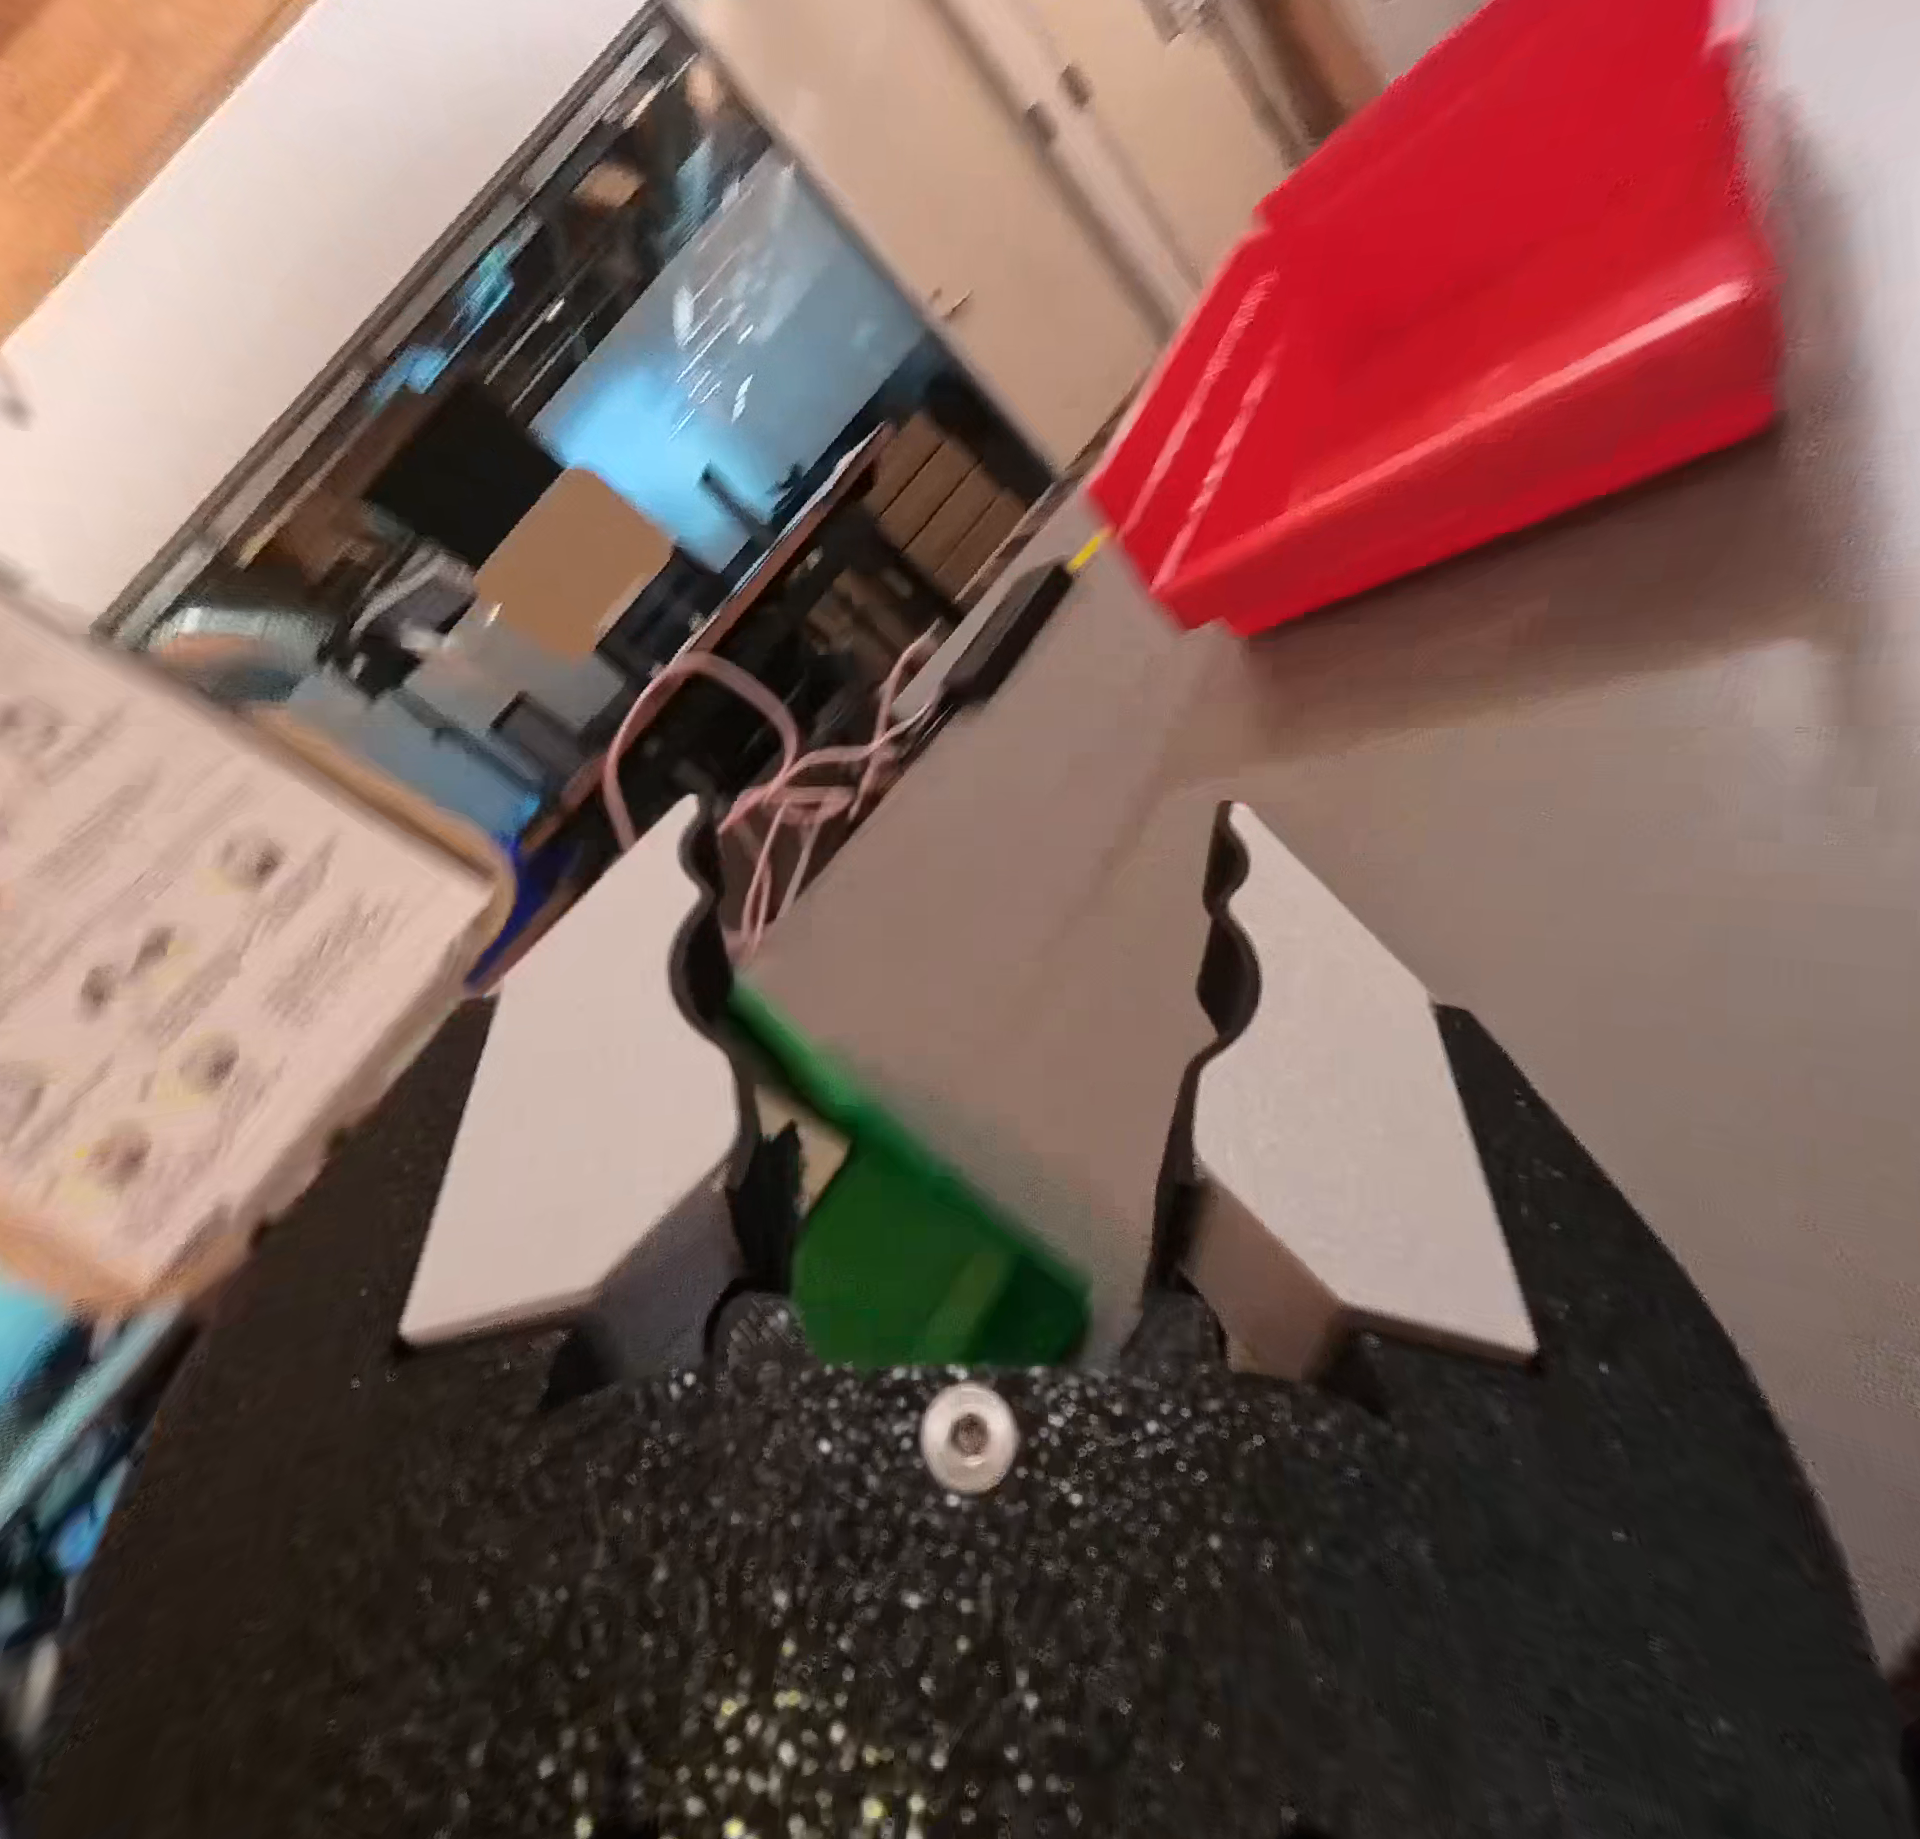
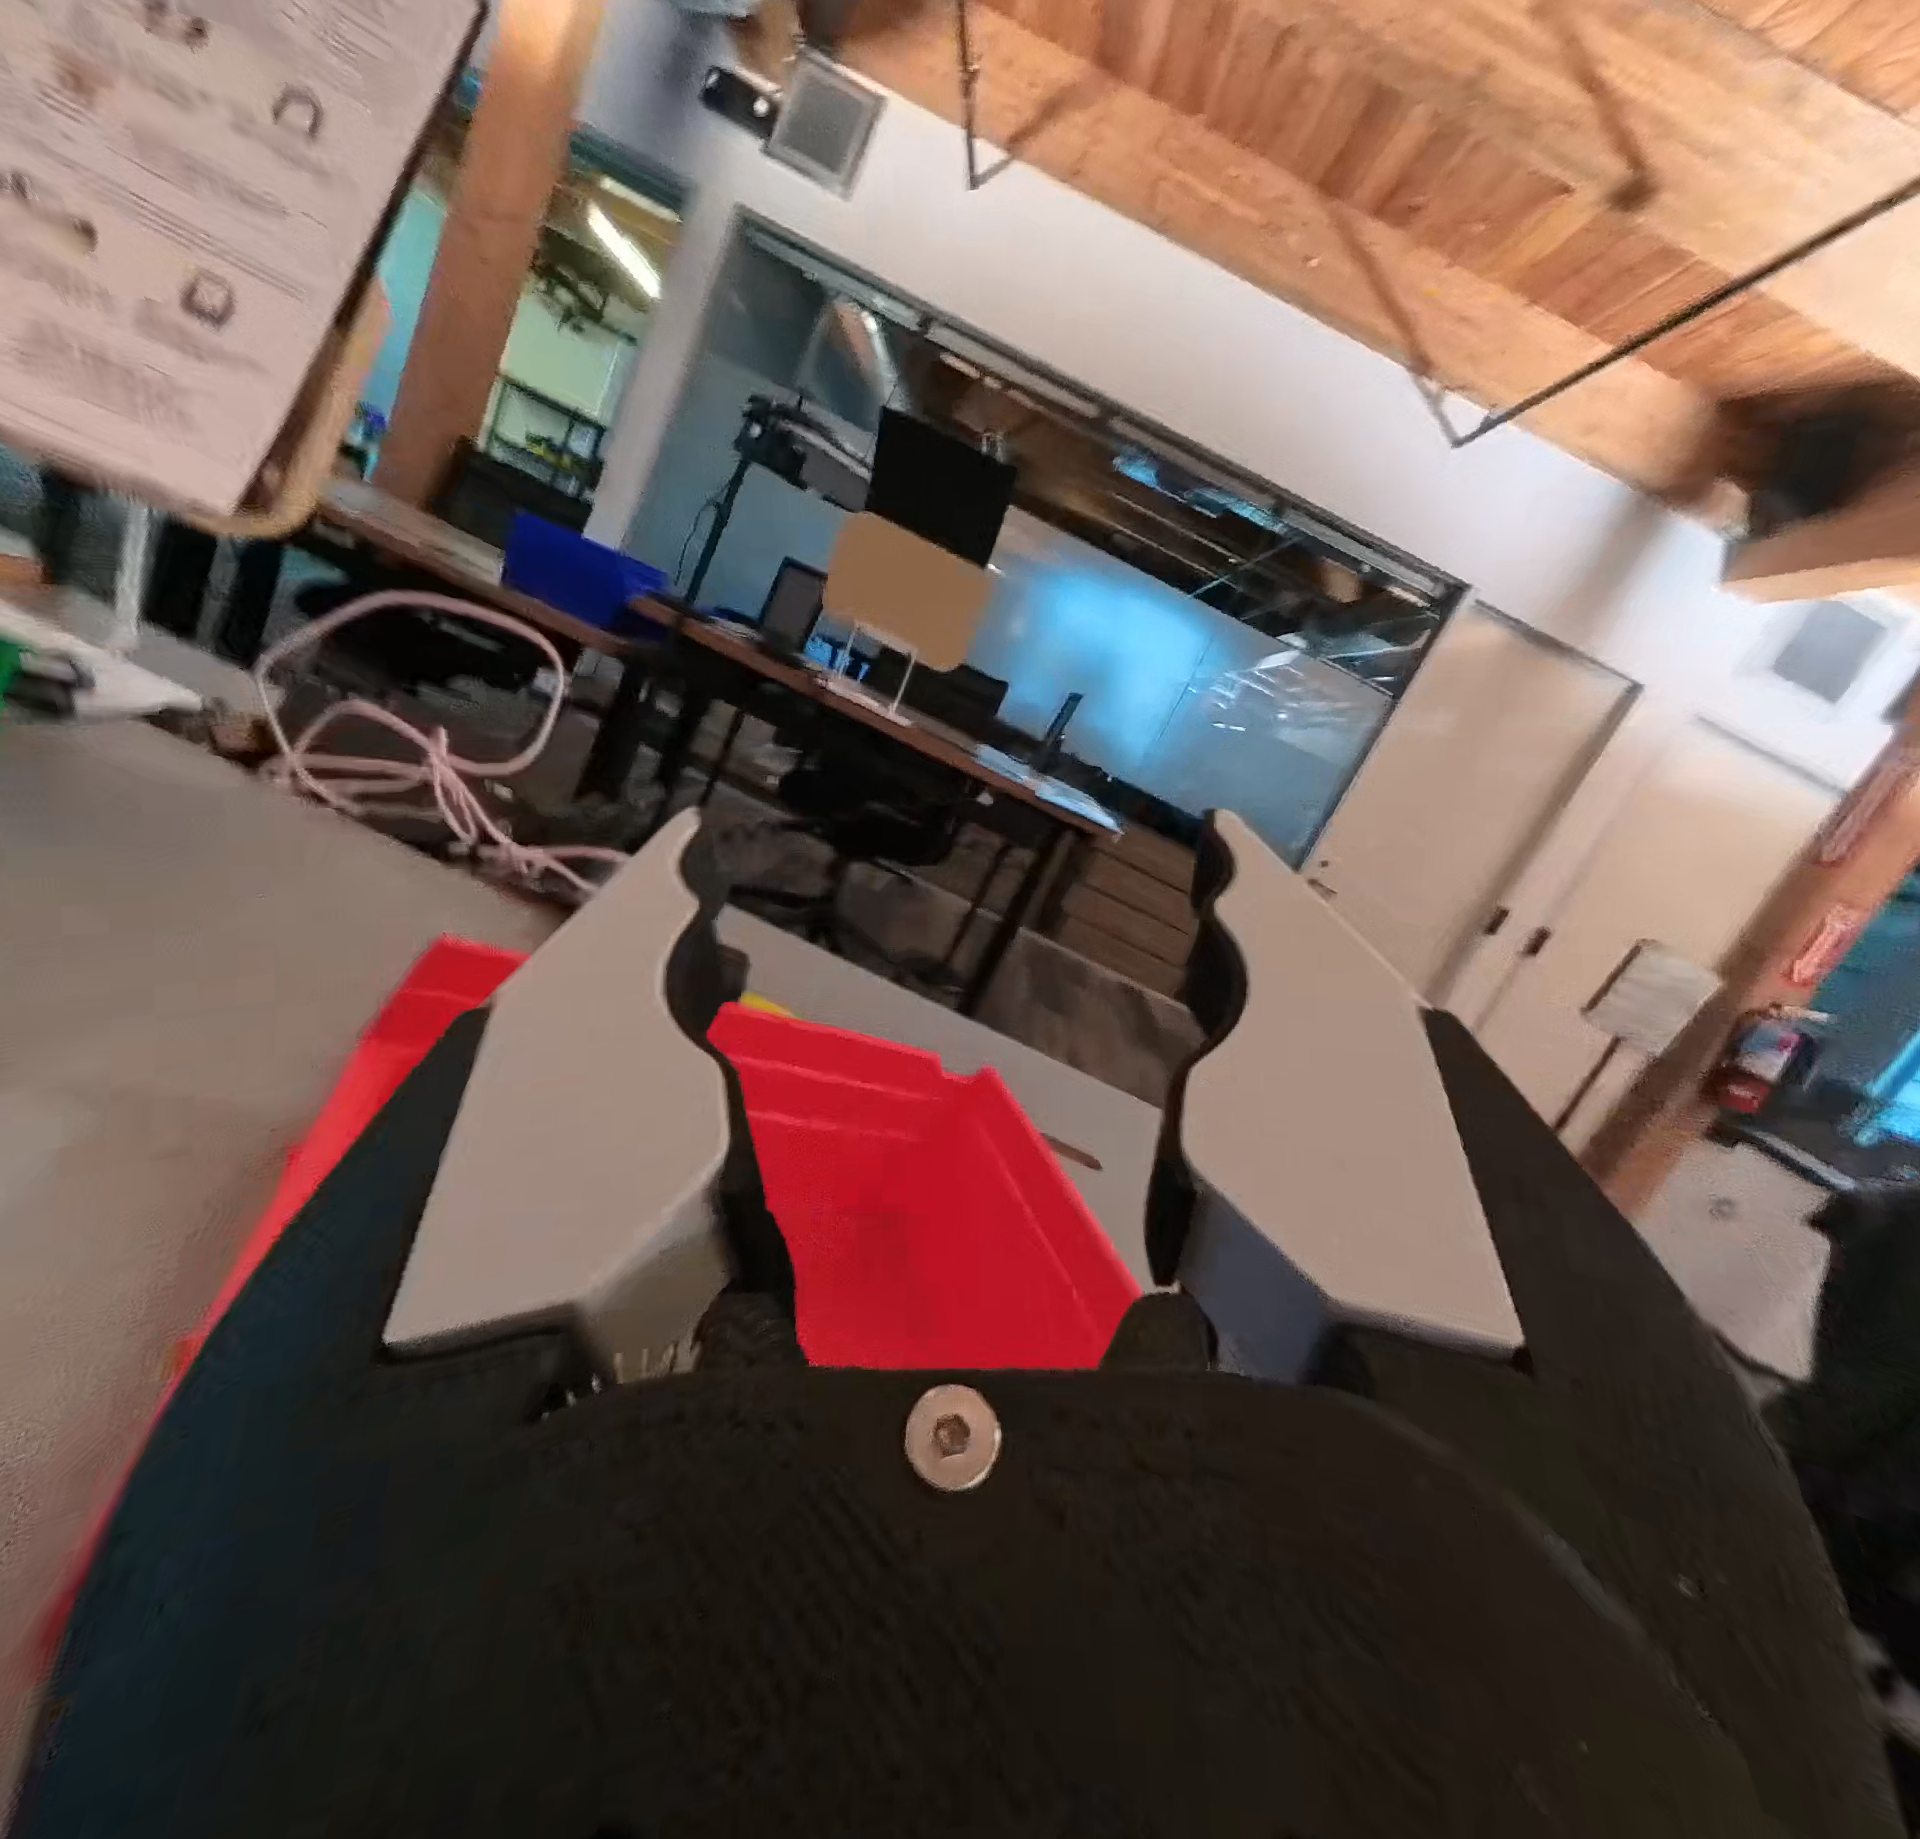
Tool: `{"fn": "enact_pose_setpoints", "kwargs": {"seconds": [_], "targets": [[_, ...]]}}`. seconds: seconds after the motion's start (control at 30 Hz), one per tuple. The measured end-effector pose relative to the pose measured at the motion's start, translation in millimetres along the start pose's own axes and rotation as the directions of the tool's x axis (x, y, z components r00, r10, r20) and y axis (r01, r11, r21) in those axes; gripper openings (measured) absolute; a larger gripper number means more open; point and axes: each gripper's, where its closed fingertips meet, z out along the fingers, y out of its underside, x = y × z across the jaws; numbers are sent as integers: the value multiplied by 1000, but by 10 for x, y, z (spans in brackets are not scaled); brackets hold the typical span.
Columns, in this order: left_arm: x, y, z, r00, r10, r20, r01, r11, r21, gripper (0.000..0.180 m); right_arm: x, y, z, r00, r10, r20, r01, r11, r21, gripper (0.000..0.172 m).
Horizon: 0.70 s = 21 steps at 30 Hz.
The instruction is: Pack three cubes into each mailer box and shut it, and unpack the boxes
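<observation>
My left gripper (image 1: 961, 823) is open, with nothing between its grey fingers (image 1: 582, 1062); it hangs over the grey table's (image 1: 1507, 906) edge. A white mailer box (image 1: 156, 1010) with printed pictures is just left of it, blurred and touching neither finger. The same box shows high at the upper left of the right wrist view (image 2: 187, 179); what bears it is out of view. My right gripper (image 2: 954, 833) is open and empty, above a red bin (image 2: 914, 1197). The red bin also shows on the table in the left wrist view (image 1: 1455, 335). No cubes are clearly seen.
A green bin (image 1: 914, 1239) sits below the table edge, under my left gripper. Pink cables (image 2: 416, 750) hang at the table's far edge. A small black device (image 1: 1008, 636) lies on that edge. Desks and a glass wall stand beyond.
</observation>
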Motion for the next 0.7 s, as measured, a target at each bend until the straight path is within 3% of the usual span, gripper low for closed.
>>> {"fn": "enact_pose_setpoints", "kwargs": {"seconds": [0.1,0.17,0.23,0.3,0.37,0.53,0.7], "targets": [[-663,464,-469,954,-239,182,244,970,-5,93,-41,-238,-22,990,111,-83,-102,989,105,107],[-1140,837,-793,857,-365,365,391,920,1,96,-152,-253,12,980,177,-96,-165,978,125,119],[-1522,1253,-1127,773,-333,539,434,899,-67,99,-267,-27,99,972,181,-147,-182,983,3,148],[-1748,1581,-1370,731,-264,629,451,879,-155,101,-268,340,41,949,132,-287,-181,972,-152,159],[-1812,1780,-1427,712,-305,632,517,837,-178,107,-291,626,-126,922,61,-383,-164,956,-242,158],[-1735,1932,-1277,683,-477,554,644,751,-146,115,-887,939,-136,937,275,-216,-337,875,-347,155],[-1626,2054,-1130,687,-486,540,662,725,-189,114,-1126,1277,-153,956,225,-191,-293,798,-526,155]]}}
